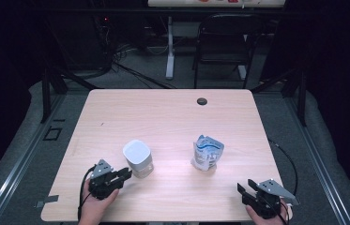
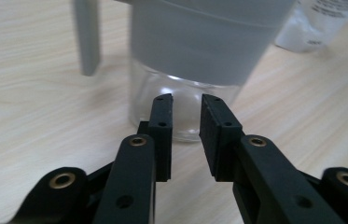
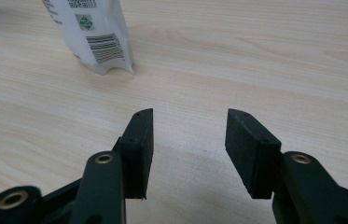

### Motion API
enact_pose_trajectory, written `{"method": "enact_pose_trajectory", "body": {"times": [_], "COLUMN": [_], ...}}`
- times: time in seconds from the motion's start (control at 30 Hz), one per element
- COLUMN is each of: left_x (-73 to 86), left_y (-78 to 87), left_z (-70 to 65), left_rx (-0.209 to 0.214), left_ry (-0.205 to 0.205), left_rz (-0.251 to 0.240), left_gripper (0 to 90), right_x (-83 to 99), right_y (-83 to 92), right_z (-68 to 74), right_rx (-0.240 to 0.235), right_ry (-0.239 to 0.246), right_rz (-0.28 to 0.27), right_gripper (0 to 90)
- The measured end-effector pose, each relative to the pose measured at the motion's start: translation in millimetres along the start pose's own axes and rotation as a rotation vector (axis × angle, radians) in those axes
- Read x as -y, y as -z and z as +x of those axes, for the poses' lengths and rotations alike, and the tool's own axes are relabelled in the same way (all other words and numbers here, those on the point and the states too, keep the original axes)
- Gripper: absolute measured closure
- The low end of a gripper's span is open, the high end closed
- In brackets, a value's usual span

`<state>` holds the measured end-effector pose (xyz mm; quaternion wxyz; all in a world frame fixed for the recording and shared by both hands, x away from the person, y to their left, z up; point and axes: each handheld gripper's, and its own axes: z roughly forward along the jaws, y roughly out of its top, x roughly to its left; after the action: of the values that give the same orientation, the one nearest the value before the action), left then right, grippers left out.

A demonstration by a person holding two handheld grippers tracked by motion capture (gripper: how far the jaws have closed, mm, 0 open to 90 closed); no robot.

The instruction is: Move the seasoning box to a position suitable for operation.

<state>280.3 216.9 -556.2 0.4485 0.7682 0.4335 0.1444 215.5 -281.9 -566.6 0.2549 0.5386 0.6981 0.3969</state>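
Tongs [image 1: 125, 175] beside jar [image 1: 138, 158], apart

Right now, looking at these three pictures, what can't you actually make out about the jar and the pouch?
- Jar: left gripper view, top cut off by the upper edge; the grey upper part is blurred.
- Jar's contents: high view, the white lid covers the opening.
- Pouch: right gripper view, upper part cut off by the top edge; print too small to read.
- Pouch print: high view, too small.

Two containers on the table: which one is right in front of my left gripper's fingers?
The clear jar with the grey lid, standing at table left just ahead of the left gripper. The white and blue pouch stands farther right, nearer the right gripper.
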Motion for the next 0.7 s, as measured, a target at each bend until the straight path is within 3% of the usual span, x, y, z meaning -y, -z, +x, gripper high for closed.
{"method": "enact_pose_trajectory", "body": {"times": [0.2,0.37,0.43,0.5,0.7], "left_x": [-4.9,-13.9,-16.2,-23.0,-34.1], "left_y": [2.4,-12.7,-15.8,-23.9,-38.3], "left_z": [20.3,31.8,34.0,39.1,40.8], "left_rx": [-0.092,-0.166,-0.173,-0.152,-0.165], "left_ry": [0.059,0.032,0.035,0.035,-0.008], "left_rz": [-0.037,-0.029,-0.025,-0.032,-0.009], "left_gripper": [65.6,63.2,63.2,63.3,62.4], "right_x": [1.1,2.8,2.9,4.3,8.4], "right_y": [1.6,4.5,5.7,8.5,12.7], "right_z": [-0.2,-1.4,-2.2,-4.1,-10.2], "right_rx": [-0.003,0.004,0.009,0.013,0.025], "right_ry": [-0.002,-0.016,-0.012,-0.022,-0.047], "right_rz": [-0.004,-0.013,-0.007,-0.014,-0.012], "right_gripper": [52.1,52.1,52.1,52.1,52.1]}}
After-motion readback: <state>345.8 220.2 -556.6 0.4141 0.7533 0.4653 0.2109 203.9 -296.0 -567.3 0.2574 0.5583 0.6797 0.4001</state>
